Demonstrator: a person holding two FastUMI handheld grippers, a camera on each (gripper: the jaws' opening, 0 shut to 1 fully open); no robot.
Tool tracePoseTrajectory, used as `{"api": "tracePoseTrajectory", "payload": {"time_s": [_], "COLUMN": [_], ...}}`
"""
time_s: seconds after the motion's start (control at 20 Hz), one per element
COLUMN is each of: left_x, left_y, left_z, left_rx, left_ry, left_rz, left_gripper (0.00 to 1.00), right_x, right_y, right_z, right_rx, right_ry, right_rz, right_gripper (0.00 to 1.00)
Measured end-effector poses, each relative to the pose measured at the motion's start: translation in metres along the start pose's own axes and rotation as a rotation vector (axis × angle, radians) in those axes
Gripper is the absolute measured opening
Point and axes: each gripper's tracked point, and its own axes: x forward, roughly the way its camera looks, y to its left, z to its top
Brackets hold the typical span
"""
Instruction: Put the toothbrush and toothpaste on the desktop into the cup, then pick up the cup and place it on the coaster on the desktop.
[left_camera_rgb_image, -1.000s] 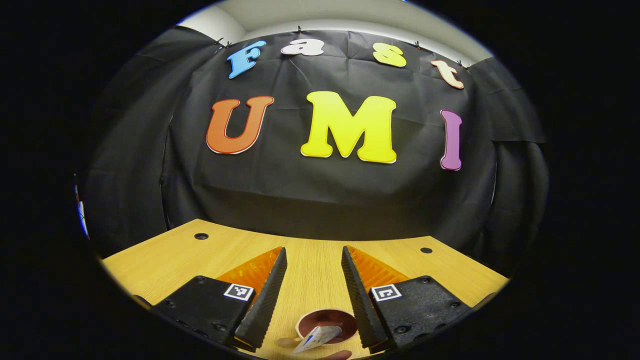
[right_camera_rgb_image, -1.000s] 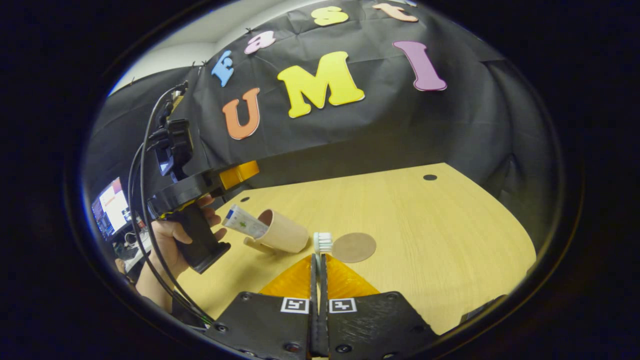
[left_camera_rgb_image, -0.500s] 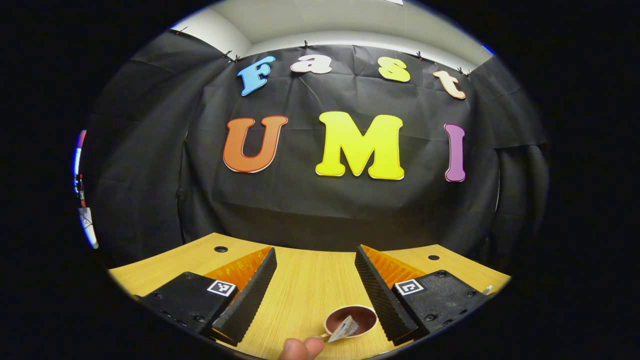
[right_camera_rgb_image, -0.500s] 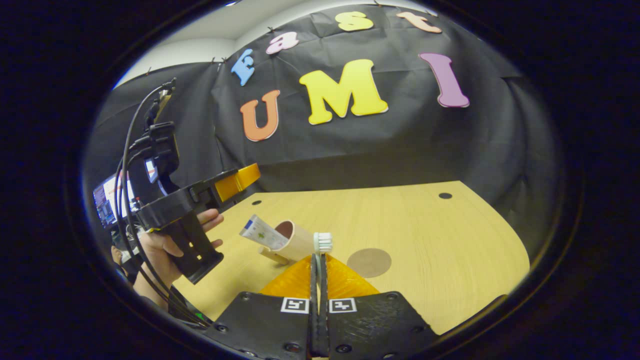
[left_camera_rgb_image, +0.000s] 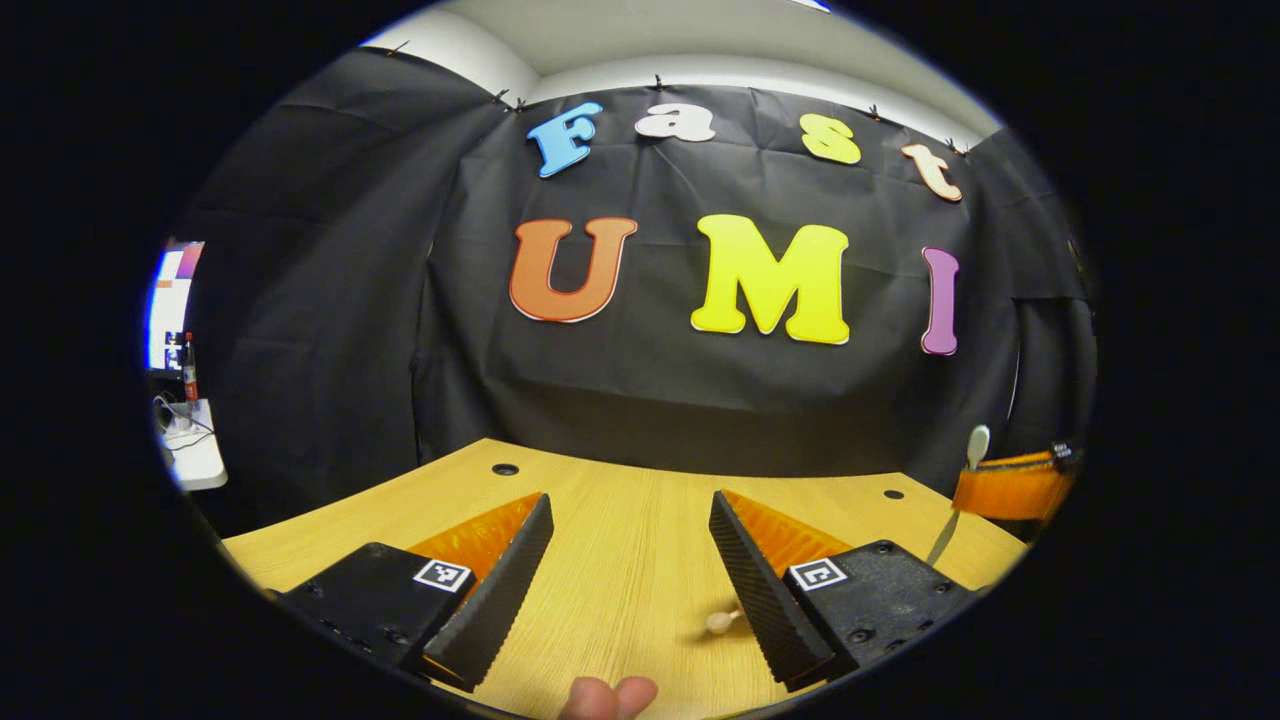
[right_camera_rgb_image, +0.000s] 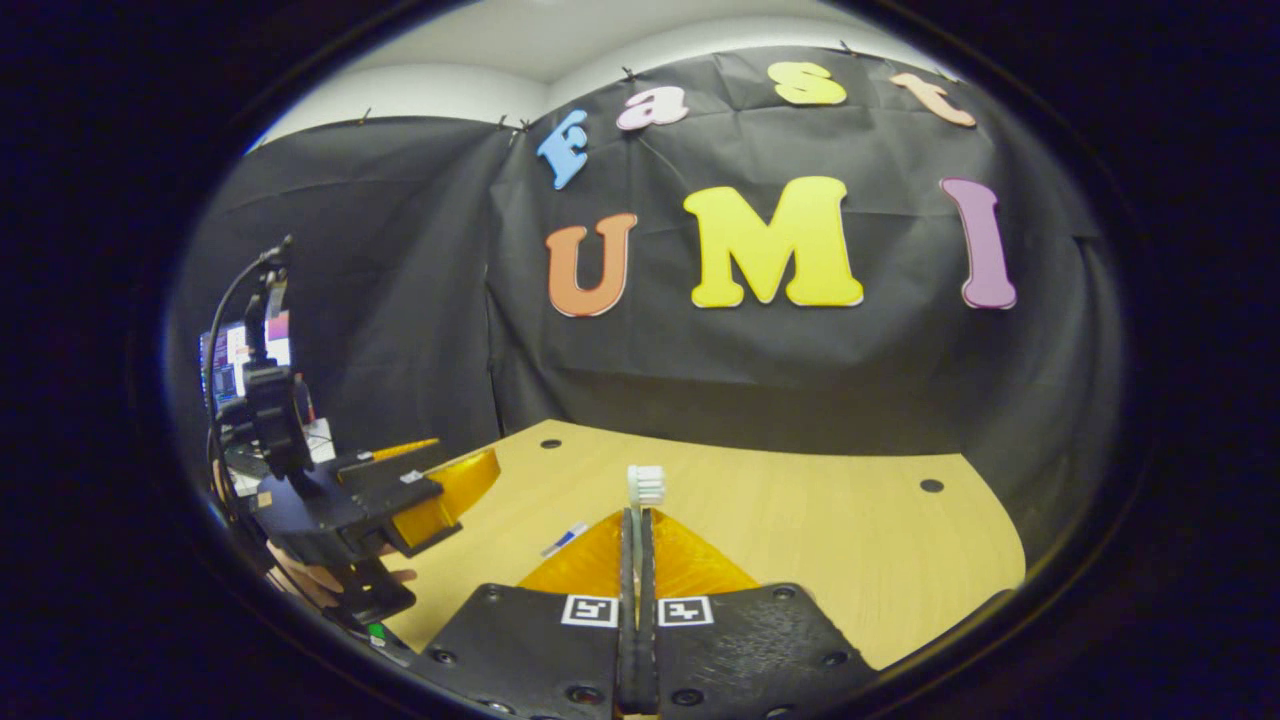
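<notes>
My right gripper (right_camera_rgb_image: 637, 515) is shut on the toothbrush, whose white bristle head (right_camera_rgb_image: 645, 485) sticks up past the fingertips. To the left of its fingers the flat end of the toothpaste tube (right_camera_rgb_image: 565, 540) peeks out above the table; the cup is hidden behind the fingers. My left gripper (left_camera_rgb_image: 630, 500) is open over bare wood, nothing between its fingers. A small beige knob (left_camera_rgb_image: 720, 622), perhaps the cup's handle, lies by its right finger. In the left gripper view the right gripper (left_camera_rgb_image: 1010, 490) shows at far right with the toothbrush (left_camera_rgb_image: 975, 442).
The wooden table (right_camera_rgb_image: 800, 530) has small round holes (right_camera_rgb_image: 931, 486) near its far edge, with the black cloth wall behind. A hand (right_camera_rgb_image: 330, 578) holds the left gripper (right_camera_rgb_image: 450, 490) at the left. Fingertips (left_camera_rgb_image: 605, 695) show at the bottom. A monitor (right_camera_rgb_image: 235, 360) stands at far left.
Both views have tilted upward. The cup and toothpaste slipped out under the left gripper's fingers. In the right gripper view the cup and coaster dropped behind the fingers, the toothbrush still held.
</notes>
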Motion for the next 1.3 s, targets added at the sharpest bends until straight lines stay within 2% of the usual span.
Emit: {"api": "tracePoseTrajectory", "payload": {"time_s": [0.2, 0.4, 0.7, 1.15, 1.25, 1.3], "left_x": [-0.020, -0.039, -0.049, -0.044, -0.043, -0.043], "left_y": [0.029, 0.041, 0.056, 0.066, 0.065, 0.064], "left_z": [-0.018, -0.038, -0.038, -0.050, -0.051, -0.052], "left_rx": [0.032, -0.008, -0.009, -0.032, -0.041, -0.047], "left_ry": [0.020, 0.044, 0.035, 0.067, 0.071, 0.074], "left_rz": [0.049, 0.064, 0.084, 0.102, 0.097, 0.096], "left_gripper": [0.98, 0.98, 0.98, 0.98, 0.98, 0.98], "right_x": [0.019, 0.049, 0.087, 0.107, 0.105, 0.104], "right_y": [0.020, 0.037, 0.039, 0.028, 0.029, 0.028], "right_z": [0.033, 0.040, 0.020, -0.002, -0.006, -0.007], "right_rx": [-0.049, -0.086, -0.118, -0.143, -0.137, -0.135], "right_ry": [-0.052, -0.057, -0.029, 0.014, 0.022, 0.024], "right_rz": [0.027, 0.052, 0.040, 0.005, 0.021, 0.023], "right_gripper": [0.00, 0.00, 0.00, 0.00, 0.04, 0.12]}}
